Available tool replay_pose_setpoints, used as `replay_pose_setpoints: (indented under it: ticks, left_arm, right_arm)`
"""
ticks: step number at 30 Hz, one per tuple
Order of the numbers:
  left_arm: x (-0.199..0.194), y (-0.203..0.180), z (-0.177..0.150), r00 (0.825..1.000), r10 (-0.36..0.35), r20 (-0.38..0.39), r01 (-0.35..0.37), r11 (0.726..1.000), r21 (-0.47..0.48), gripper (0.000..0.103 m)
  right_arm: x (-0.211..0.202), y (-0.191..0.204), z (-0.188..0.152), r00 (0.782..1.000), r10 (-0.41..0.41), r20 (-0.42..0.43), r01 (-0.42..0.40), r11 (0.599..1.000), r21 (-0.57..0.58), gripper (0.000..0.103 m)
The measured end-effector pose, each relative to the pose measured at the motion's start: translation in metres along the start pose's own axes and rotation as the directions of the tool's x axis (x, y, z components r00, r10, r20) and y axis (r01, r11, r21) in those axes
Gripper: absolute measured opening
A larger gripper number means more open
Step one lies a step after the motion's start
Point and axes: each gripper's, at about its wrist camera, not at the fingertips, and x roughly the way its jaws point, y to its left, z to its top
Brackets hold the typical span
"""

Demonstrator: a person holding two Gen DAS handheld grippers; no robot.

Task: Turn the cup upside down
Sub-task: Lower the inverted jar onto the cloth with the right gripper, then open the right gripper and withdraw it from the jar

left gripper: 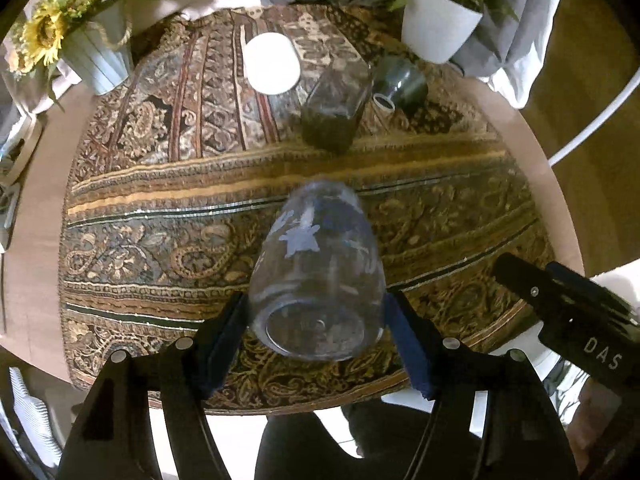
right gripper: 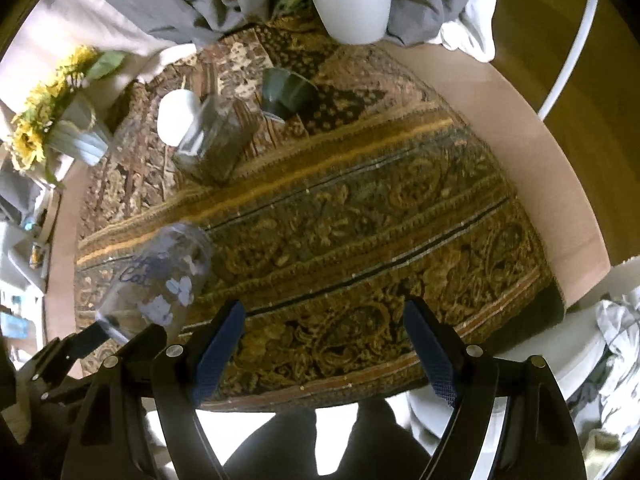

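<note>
A clear glass cup point(left gripper: 316, 276) with pale blue prints stands mouth-down on the patterned cloth point(left gripper: 160, 200), its base toward the camera. My left gripper point(left gripper: 316, 312) sits around the cup's base, its blue pads point(left gripper: 224, 344) close beside the glass; I cannot tell whether they press it. In the right wrist view the same cup point(right gripper: 160, 280) is at the left, with the left gripper's black body under it. My right gripper point(right gripper: 324, 316) is open and empty above the cloth point(right gripper: 360, 220), to the right of the cup. Its black body point(left gripper: 568, 312) shows in the left view.
Farther back stand a second clear glass point(left gripper: 336, 108), a dark green cup point(left gripper: 400, 80) on its side, a white round cup point(left gripper: 272, 64), a white plant pot point(left gripper: 436, 28) and a sunflower pot point(left gripper: 96, 52). Grey fabric lies behind. The round table's edge point(right gripper: 552, 168) curves on the right.
</note>
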Motion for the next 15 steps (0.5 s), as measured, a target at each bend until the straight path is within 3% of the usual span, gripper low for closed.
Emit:
replay_pose_setpoints:
  ticks: [15]
  left_arm:
    - [-0.004,-0.006,0.038,0.995,0.024,0.102,-0.021,0.999,-0.035,0.070]
  right_arm:
    - [-0.008,-0.005,0.024,0.999,0.010,0.046,-0.009,1.000,-0.018,0.082]
